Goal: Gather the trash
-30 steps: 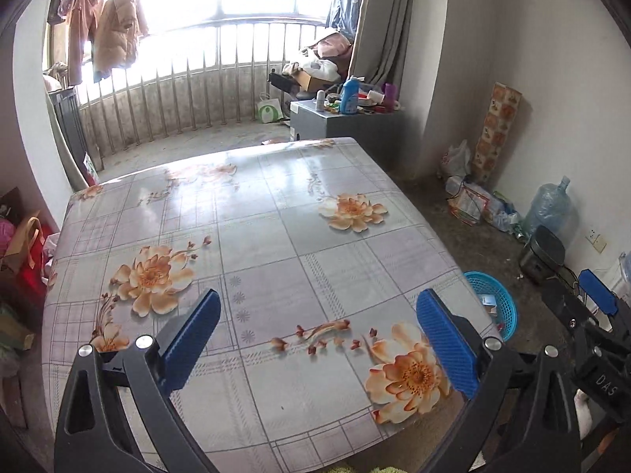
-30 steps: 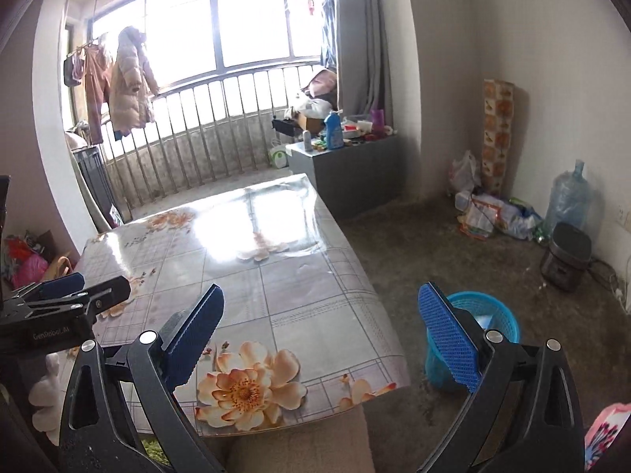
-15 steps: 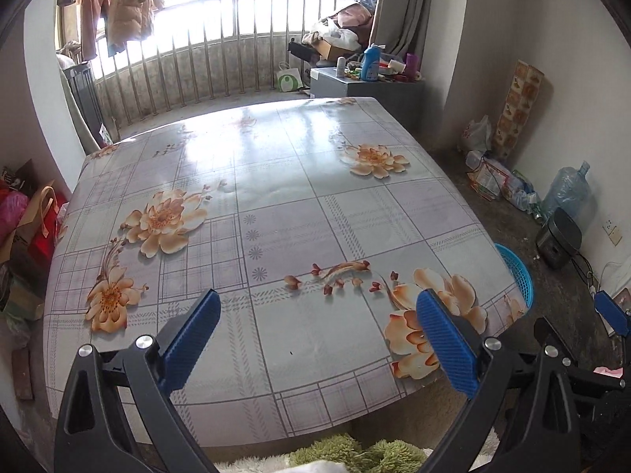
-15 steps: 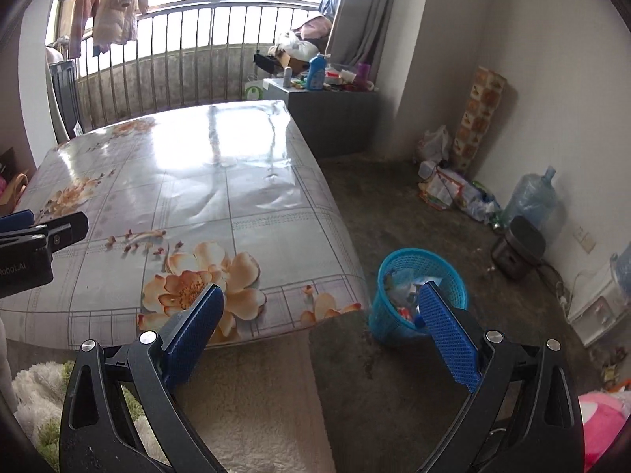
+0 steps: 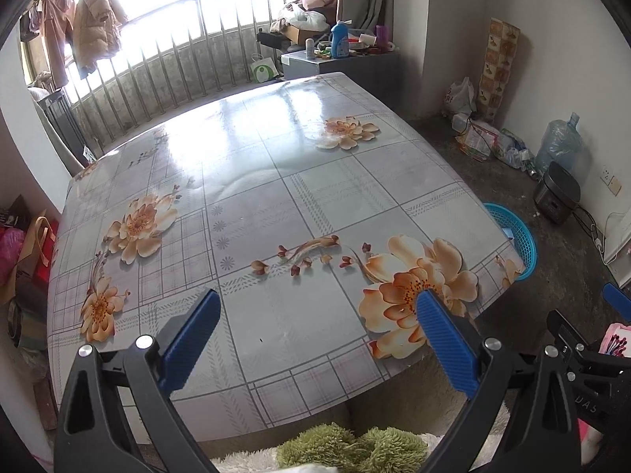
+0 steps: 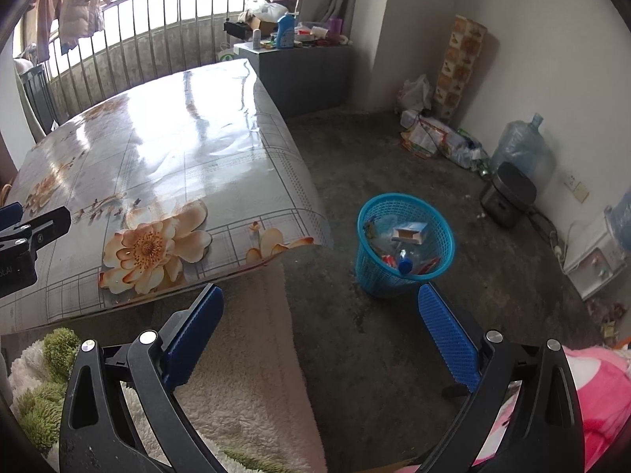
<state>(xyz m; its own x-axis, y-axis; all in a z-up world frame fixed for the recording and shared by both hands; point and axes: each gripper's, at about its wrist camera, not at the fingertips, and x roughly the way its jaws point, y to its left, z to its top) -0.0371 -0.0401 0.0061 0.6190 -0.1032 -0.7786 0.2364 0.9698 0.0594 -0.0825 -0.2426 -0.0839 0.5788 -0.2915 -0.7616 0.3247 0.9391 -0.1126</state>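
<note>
A blue mesh trash basket stands on the floor to the right of the table, holding a carton, a bottle and wrappers; its rim peeks past the table corner in the left wrist view. My right gripper is open and empty, raised above the floor in front of the basket. My left gripper is open and empty over the near edge of the floral-cloth table, which carries no loose items. The right gripper's tip shows at the left view's right edge, the left gripper's tip at the right view's left edge.
A fluffy white and green cloth lies below the grippers. A grey cabinet with bottles stands behind the table. Bags, a water jug and a dark cooker line the right wall. Bags sit left of the table.
Both grippers have risen and pulled back from the table, tilting downward. The right view now looks down on the basket and floor; both grippers stay open and empty.
</note>
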